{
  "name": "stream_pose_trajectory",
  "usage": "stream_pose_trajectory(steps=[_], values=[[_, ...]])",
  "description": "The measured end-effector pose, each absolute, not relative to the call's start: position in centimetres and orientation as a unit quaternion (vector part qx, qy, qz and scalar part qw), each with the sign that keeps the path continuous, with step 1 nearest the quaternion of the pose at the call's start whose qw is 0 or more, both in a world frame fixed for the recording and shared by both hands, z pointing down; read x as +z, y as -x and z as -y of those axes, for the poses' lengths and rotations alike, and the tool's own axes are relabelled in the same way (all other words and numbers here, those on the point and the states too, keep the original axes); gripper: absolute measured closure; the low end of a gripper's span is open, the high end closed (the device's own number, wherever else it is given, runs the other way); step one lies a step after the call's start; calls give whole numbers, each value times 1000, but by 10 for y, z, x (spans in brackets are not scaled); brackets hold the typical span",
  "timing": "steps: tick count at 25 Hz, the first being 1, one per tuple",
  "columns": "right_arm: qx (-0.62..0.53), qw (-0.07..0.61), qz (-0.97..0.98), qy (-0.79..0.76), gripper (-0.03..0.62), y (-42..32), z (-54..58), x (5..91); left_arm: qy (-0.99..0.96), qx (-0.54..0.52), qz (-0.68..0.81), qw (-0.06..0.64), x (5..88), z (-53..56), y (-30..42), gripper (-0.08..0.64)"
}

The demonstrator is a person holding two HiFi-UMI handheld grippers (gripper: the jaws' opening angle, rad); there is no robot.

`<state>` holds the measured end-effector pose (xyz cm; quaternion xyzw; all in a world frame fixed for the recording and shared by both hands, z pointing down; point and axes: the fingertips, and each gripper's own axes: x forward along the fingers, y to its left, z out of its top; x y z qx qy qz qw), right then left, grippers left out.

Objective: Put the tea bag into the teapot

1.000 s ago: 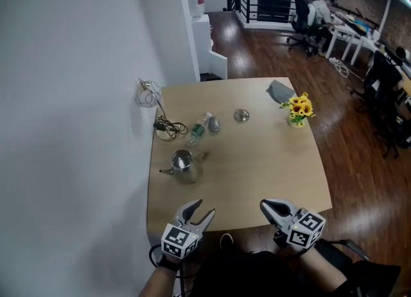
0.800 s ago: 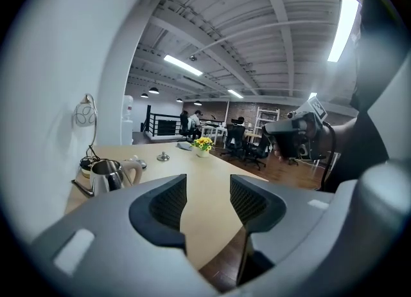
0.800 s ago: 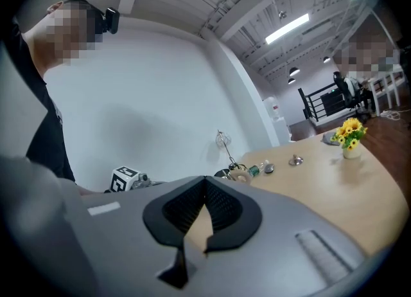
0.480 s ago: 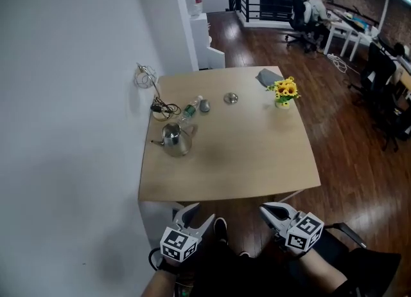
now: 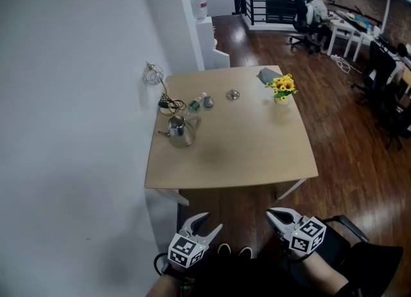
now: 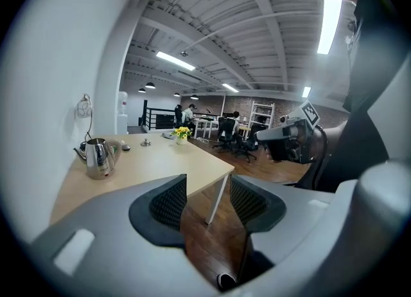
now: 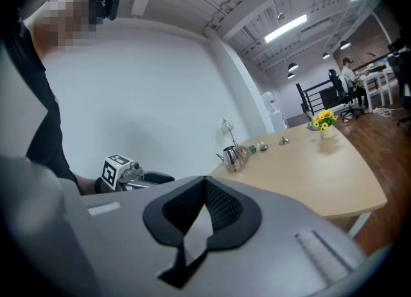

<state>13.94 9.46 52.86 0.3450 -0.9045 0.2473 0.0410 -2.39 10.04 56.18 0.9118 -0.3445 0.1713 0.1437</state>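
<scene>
The steel teapot stands open near the table's left edge; it also shows in the left gripper view and the right gripper view. Its round lid lies further back. I cannot pick out a tea bag; a small grey object lies beside a bottle. Both grippers hang low, well short of the table, over the floor. My left gripper is open and empty. My right gripper has its tips touching, with nothing seen held.
The wooden table stands against a white wall. A vase of sunflowers, a grey cloth and a coiled cable sit at the back. Dark wood floor lies to the right, with desks and seated people far back.
The table now looks farther away and smaller; the view has drawn back from it. Both grippers, earlier over the table's near edge, are now over the floor. Jaws unchanged.
</scene>
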Motion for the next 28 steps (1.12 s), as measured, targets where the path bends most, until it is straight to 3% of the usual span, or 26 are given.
stream_pose_trajectory(steps=[28], values=[[202,23,918,-340,584,-90,-113,504,-914,165,356,106,541,-119,70,354]])
